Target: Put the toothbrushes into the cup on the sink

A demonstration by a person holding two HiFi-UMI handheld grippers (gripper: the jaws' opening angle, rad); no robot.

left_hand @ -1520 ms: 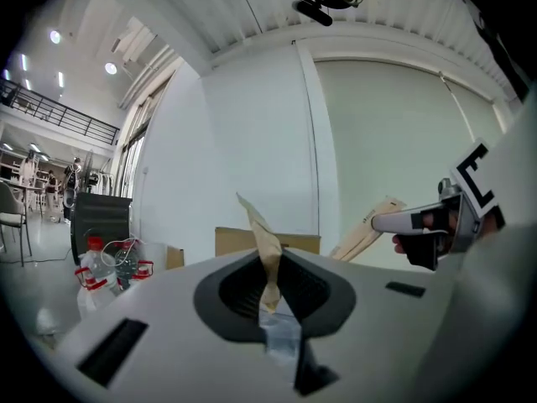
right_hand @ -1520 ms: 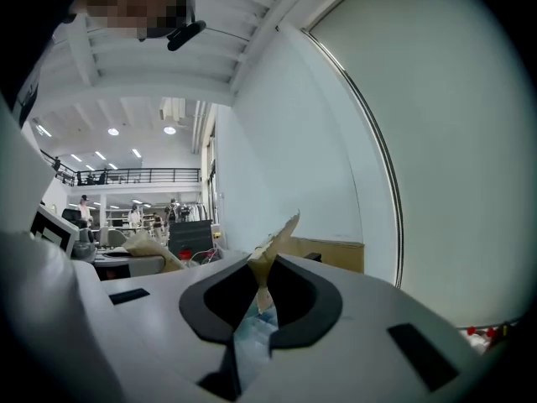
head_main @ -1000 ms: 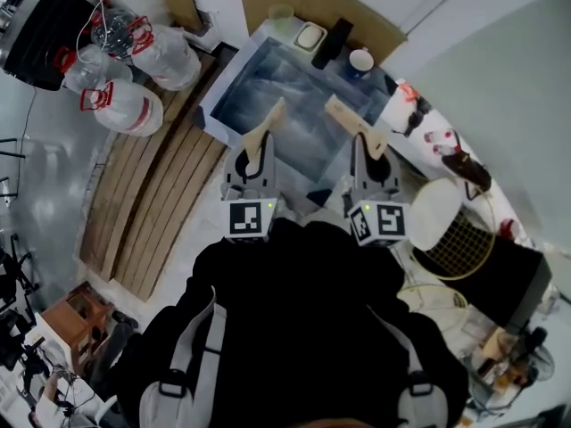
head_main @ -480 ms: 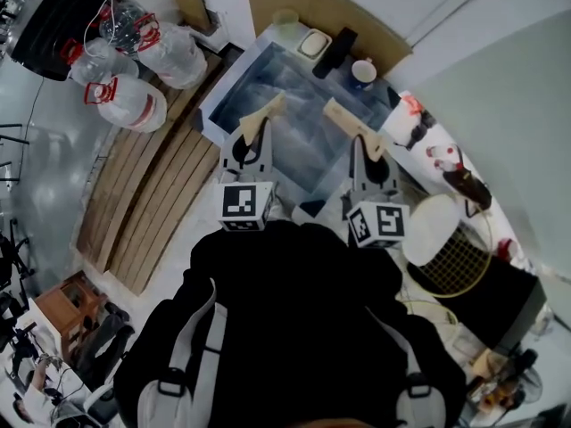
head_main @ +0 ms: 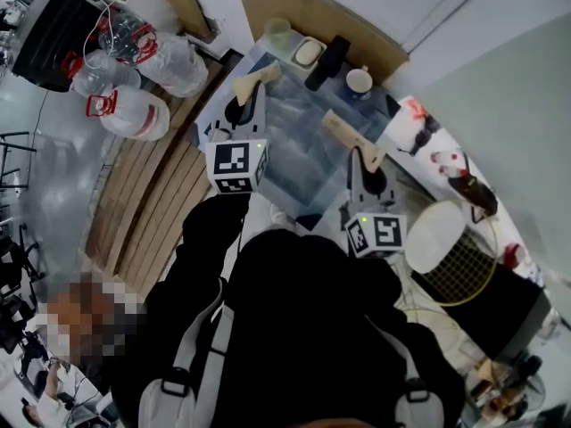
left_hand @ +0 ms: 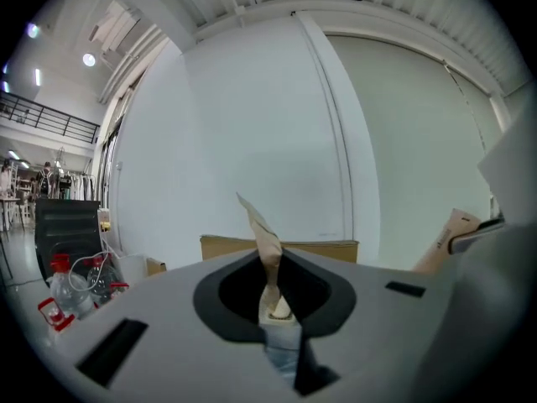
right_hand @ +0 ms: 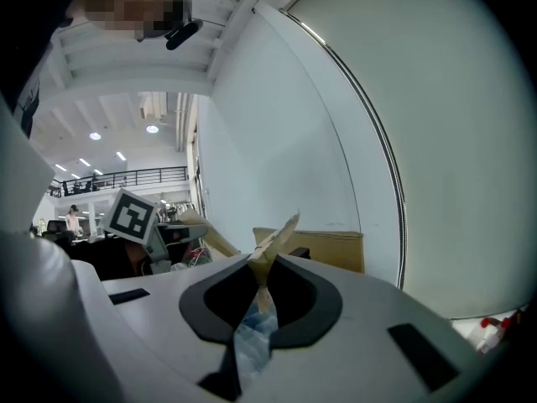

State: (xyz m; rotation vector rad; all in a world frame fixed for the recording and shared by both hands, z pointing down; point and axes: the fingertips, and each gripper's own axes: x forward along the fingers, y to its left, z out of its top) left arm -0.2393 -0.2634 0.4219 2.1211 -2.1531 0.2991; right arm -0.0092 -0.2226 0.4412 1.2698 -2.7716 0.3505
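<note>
In the head view, both grippers hang over the steel sink (head_main: 290, 163). My left gripper (head_main: 242, 107) is shut on a tan paper-wrapped toothbrush (head_main: 255, 81), whose tip reaches the sink's far left corner. My right gripper (head_main: 365, 163) is shut on a second wrapped toothbrush (head_main: 351, 135) over the sink's right side. A pale translucent cup (head_main: 278, 31) and a white cup (head_main: 359, 80) stand on the back ledge. The left gripper view shows its jaws (left_hand: 273, 307) pinching the packet (left_hand: 263, 238). In the right gripper view, the jaws (right_hand: 254, 299) pinch the other packet (right_hand: 277, 238).
A soap dish (head_main: 310, 52) and a black object (head_main: 326, 59) sit between the two cups. Water jugs (head_main: 134, 110) lie left of the sink beside wooden slats (head_main: 152, 203). A racket (head_main: 459, 261) and red-and-white items (head_main: 419, 123) lie to the right. Cardboard (head_main: 312, 7) leans behind the sink.
My left gripper has moved forward and left with its toothbrush, from over the sink's middle to its far left corner. The right gripper has barely moved.
</note>
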